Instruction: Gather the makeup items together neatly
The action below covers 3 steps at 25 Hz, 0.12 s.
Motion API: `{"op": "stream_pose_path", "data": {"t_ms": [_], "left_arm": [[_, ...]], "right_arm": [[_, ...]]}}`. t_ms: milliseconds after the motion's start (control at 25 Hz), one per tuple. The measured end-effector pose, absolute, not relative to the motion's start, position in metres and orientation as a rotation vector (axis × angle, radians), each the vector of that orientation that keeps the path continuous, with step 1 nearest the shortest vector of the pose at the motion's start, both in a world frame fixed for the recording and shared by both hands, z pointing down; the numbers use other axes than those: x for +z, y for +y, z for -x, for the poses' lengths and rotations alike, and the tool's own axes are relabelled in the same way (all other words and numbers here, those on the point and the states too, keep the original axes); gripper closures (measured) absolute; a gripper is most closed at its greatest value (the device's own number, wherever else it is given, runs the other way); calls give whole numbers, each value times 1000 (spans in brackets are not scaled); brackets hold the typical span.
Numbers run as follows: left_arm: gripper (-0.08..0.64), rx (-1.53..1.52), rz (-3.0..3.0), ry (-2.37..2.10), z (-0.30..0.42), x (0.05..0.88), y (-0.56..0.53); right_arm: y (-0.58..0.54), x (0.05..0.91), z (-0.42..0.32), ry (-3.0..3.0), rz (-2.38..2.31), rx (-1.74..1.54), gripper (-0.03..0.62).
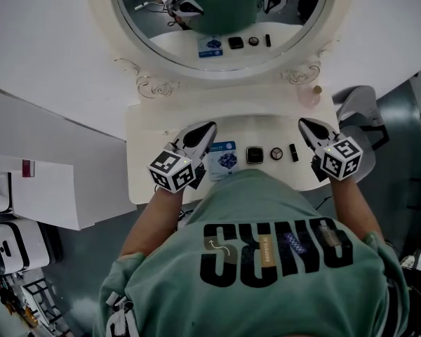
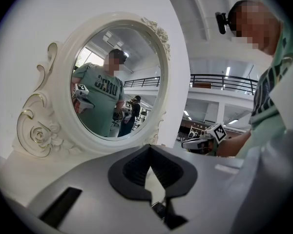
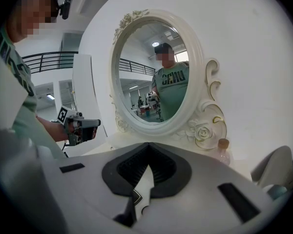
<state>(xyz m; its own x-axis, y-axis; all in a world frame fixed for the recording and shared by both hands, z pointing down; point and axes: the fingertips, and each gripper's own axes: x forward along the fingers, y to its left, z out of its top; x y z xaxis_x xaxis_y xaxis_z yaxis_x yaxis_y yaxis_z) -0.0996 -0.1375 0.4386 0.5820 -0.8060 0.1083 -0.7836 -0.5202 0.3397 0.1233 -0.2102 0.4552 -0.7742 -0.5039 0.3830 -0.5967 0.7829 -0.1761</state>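
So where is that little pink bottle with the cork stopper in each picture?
Head view: the small pink bottle with a cork stopper stands at the far right corner of the white vanity top, beside the ornate white oval mirror.
Left gripper view: not in it.
Right gripper view: lower right, just right of the frame's carved rose.
Shared landmark: that mirror, in all three views.

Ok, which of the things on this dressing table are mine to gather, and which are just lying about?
To gather: blue-and-white packet; black square compact; small round pot; black tube, all in a row on the table.
Lying about: pink corked bottle, apart at the mirror's foot, probably; mirror; grey chair at the right.
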Motion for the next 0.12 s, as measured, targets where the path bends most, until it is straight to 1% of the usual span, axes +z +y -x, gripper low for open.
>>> {"op": "stream_pose_path", "data": {"t_ms": [120], "left_arm": [[552, -90, -2463, -1292, 100, 438, -136]], "right_arm": [[-209, 455, -123, -2658, -843, 418, 598]]}}
